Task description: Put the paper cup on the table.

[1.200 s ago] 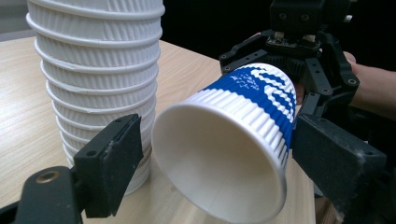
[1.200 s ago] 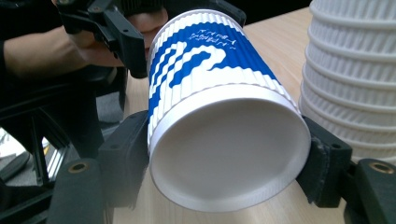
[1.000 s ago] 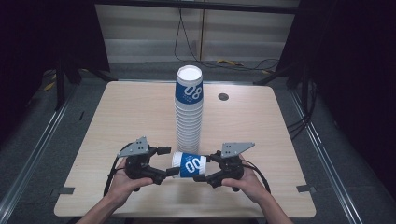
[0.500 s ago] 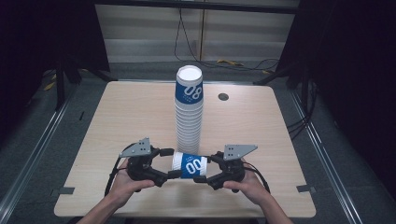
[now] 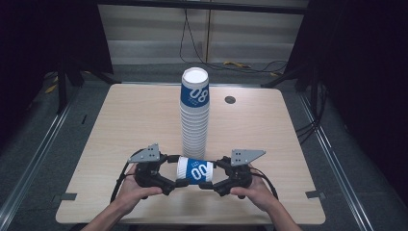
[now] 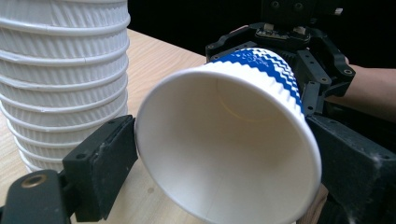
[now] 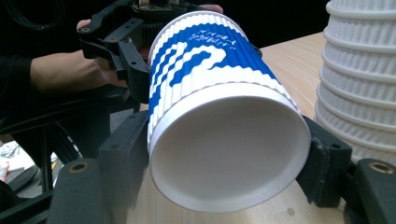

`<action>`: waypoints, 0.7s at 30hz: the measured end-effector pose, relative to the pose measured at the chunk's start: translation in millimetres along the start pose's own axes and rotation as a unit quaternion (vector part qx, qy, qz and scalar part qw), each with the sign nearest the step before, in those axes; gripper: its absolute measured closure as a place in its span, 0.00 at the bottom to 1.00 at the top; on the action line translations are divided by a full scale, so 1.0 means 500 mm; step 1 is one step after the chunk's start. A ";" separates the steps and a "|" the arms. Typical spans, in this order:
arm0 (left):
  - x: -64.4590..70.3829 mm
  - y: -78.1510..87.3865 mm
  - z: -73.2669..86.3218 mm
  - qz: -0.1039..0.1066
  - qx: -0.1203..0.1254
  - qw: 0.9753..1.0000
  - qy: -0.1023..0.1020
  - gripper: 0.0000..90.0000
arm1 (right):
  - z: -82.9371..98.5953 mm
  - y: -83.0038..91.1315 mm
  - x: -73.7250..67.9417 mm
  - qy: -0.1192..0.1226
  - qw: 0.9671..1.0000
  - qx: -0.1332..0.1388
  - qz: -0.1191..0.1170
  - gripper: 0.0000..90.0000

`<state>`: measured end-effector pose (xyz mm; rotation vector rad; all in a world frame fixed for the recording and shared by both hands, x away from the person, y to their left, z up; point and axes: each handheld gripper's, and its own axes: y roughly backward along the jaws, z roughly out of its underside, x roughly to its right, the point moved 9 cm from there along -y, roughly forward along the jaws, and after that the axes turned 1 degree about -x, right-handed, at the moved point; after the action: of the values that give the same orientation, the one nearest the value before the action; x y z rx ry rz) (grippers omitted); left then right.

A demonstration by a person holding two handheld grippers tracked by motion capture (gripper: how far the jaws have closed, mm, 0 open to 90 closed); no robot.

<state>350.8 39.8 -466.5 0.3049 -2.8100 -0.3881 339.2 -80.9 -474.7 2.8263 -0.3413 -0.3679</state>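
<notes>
Paper cup [image 5: 194,170] unmoved, both grippers still clamping its ends

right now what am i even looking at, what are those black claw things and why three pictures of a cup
A person sits at a wooden table and holds a hand-operated gripper in each hand, a black tool with two jaws. There is no robot arm here.

The high view looks down from above. In it, the left gripper and the right gripper grasp one blue and white paper cup from opposite ends, lying on its side just above the table. Behind it stands a tall stack of cups.

The other two pictures come from cameras riding on the grippers. The left gripper view looks into the cup's open mouth; the right gripper view faces its closed bottom. In both, the jaws press against the cup's sides.
</notes>
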 end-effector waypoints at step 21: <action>0.010 -0.008 -0.008 0.017 0.023 1.000 0.001 0.11 | -0.012 0.000 -0.005 -0.009 1.000 0.025 -0.010 0.31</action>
<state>347.8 34.0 -462.7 0.2676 -2.8224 -0.3150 338.4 -78.9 -468.3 2.8785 -0.3292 -0.3935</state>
